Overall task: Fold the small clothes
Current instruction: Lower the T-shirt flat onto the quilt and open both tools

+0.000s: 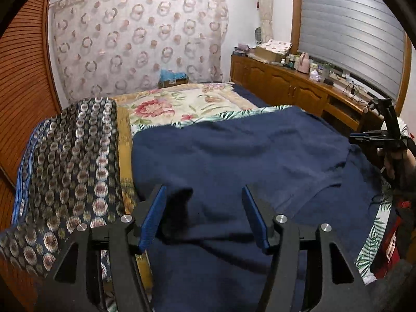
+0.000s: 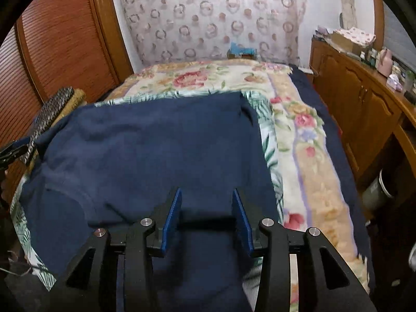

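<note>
Because the navy garment lies spread flat on the bed for folding, both grippers hover low over its near edge. The left gripper and right gripper are part open, holding nothing.

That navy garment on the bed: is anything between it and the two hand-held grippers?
Nothing visible. The navy garment lies bare under the left hand-held gripper and the right hand-held gripper, whose jaws stand open, holding nothing.

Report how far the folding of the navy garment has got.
Done: the navy garment lies spread flat on the bed. In hand: nothing; the left gripper and right gripper hover open over its near edge. Left: every fold, none visible yet.
</note>
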Available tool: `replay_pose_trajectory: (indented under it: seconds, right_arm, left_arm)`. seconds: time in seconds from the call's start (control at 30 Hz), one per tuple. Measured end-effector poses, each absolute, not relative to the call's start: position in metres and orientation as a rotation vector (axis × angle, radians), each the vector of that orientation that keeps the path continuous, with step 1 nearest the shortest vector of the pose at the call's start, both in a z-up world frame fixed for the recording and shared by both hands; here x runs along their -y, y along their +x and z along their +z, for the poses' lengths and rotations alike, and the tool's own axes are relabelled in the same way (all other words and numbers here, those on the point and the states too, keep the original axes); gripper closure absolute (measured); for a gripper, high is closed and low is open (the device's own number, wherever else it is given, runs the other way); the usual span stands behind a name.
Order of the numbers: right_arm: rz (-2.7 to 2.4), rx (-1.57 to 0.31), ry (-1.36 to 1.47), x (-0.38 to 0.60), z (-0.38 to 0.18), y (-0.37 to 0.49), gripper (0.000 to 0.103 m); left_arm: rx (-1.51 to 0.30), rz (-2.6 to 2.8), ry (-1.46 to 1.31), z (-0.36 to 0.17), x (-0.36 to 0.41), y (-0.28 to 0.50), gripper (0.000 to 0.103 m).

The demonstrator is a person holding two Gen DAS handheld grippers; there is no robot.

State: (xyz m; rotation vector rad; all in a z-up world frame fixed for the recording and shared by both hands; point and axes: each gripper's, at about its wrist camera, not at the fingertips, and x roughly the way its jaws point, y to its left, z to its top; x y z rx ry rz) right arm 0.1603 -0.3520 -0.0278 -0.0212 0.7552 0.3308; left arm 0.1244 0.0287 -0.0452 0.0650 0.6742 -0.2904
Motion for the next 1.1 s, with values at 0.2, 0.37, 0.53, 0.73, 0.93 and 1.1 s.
replay_pose_trajectory:
  seconds: [0.2, 0.37, 0.53, 0.73, 0.93, 1.1]
  right_arm:
    - [0.292, -0.793, -0.015, 0.361, -0.032, 0.182, 0.061]
    - [0.285, -0.800, -0.030, 0.356, -0.036, 0.196, 0.061]
    - [0.269, -0.769, -0.077, 0.349, -0.042, 0.186, 0.061]
    - [0.262, -0.768, -0.104, 0.340, -0.050, 0.183, 0.059]
    - [0.263, -0.767, -0.112, 0.341, -0.050, 0.182, 0.059]
    - [0.266, -0.766, -0.116, 0.343, -0.049, 0.183, 0.059]
  left_arm:
    - [-0.676, -0.261, 0.084, -0.051, -0.025, 0.116, 0.042]
    - [-0.672, -0.251, 0.086, -0.051, -0.027, 0.111, 0.042]
    - [-0.687, -0.233, 0.083, -0.053, -0.032, 0.110, 0.042]
    - [-0.678, -0.225, 0.080, -0.049, -0.036, 0.114, 0.044]
    - [-0.710, -0.203, 0.120, -0.051, -0.026, 0.138, 0.051]
    - [-0.786, -0.150, 0.120, -0.067, -0.028, 0.163, 0.072]
